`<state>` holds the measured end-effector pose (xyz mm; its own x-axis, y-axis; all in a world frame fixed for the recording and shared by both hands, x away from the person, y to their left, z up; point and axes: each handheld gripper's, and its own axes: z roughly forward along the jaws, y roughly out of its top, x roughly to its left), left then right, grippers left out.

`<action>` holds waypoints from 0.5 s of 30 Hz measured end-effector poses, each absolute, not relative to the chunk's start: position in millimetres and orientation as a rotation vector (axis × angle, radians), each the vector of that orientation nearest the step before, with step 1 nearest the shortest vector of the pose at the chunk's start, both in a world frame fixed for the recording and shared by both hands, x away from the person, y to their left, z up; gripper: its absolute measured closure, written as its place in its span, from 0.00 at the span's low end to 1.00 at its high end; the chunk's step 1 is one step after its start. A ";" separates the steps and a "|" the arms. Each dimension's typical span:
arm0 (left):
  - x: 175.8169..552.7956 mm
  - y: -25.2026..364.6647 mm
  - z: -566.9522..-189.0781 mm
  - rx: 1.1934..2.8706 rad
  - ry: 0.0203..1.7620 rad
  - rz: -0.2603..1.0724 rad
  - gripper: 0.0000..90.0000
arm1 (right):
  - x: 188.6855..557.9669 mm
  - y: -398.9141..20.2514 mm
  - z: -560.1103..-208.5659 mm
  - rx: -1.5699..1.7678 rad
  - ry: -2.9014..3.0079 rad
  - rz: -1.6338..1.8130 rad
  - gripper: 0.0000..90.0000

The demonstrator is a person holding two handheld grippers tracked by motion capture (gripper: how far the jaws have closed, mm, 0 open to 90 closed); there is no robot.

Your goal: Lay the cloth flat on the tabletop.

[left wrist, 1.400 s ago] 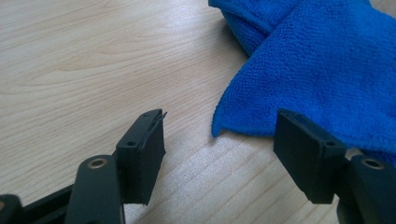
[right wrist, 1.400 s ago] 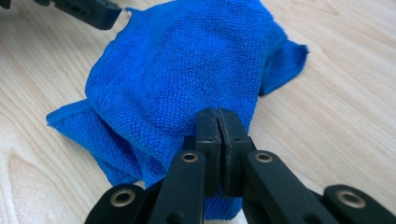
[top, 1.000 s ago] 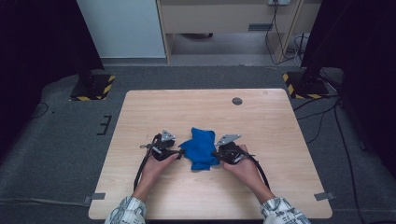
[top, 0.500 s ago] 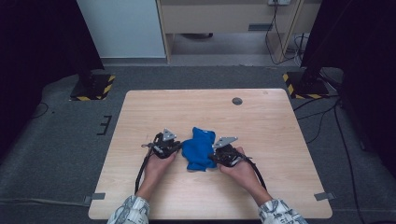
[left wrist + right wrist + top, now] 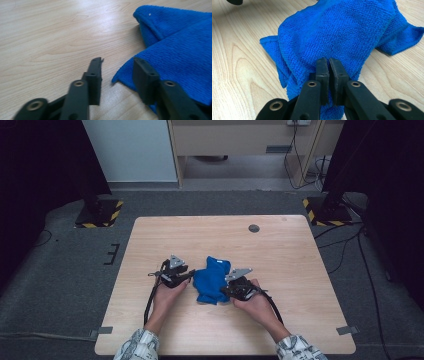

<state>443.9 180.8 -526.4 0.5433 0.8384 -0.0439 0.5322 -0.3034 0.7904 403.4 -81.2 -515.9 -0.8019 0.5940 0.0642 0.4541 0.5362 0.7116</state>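
Lying between both grippers: blue cloth [image 5: 212, 279]

Grey carpet floor [image 5: 60, 270], wooden table [image 5: 290, 255]

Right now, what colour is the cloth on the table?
Bright blue all over, with a looped, towel-like weave. The cloth shows best in the right gripper view.

**Worktop and what's on it**

A pale wooden worktop [image 5: 300, 270] stands on grey carpet. A crumpled blue cloth [image 5: 212, 280] lies near its middle, towards the front edge. A small dark round disc [image 5: 254, 228] sits near the back edge.
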 end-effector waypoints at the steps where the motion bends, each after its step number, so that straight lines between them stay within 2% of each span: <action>1: 443.9 180.8 -526.4 1.986 1.108 0.489 0.62 | 403.4 -81.2 -515.9 0.892 2.587 1.117 0.96; 4: 449.5 178.1 -533.1 2.009 1.115 0.482 0.55 | 403.4 -80.3 -516.6 0.892 2.587 1.119 0.96; 10: 451.5 172.4 -534.9 2.045 1.108 0.451 0.50 | 400.9 -76.4 -516.7 0.887 2.598 1.130 0.95; 12: 449.1 169.8 -534.0 2.070 1.081 0.450 0.56 | 399.4 -73.9 -517.0 0.883 2.600 1.131 0.95; 15: 445.1 165.1 -533.6 2.088 1.040 0.435 0.75 | 398.9 -71.6 -517.2 0.873 2.603 1.125 0.94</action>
